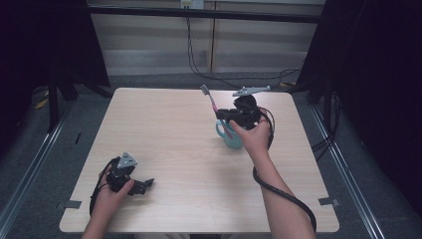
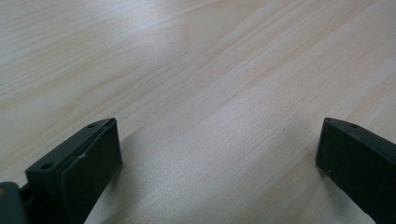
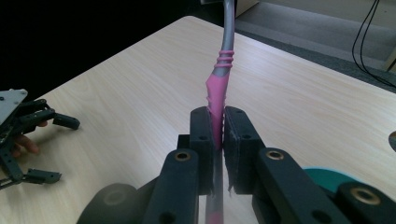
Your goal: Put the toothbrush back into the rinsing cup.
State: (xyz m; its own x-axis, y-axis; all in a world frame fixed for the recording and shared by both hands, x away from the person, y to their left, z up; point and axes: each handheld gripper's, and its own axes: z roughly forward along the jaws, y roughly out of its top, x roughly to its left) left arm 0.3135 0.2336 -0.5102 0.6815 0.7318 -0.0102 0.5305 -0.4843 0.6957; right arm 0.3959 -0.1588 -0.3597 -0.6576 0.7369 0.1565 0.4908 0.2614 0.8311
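A pink and grey toothbrush (image 1: 213,106) stands tilted with its lower end inside a teal mug (image 1: 230,137) on the right half of the table. My right gripper (image 1: 225,115) is shut on the toothbrush's handle just above the mug; in the right gripper view the two pads (image 3: 203,135) clamp the pink grip of the toothbrush (image 3: 219,88), and the mug's teal rim (image 3: 327,176) shows low at the right. My left gripper (image 1: 147,185) rests low at the table's front left with its jaws wide apart, and its fingers (image 2: 88,163) hold nothing over bare wood.
The light wooden table (image 1: 169,129) is ringed by dark curtains and black frame posts. Cables (image 1: 194,59) hang behind the far edge. The left hand and its gripper (image 3: 28,135) show at the left of the right gripper view.
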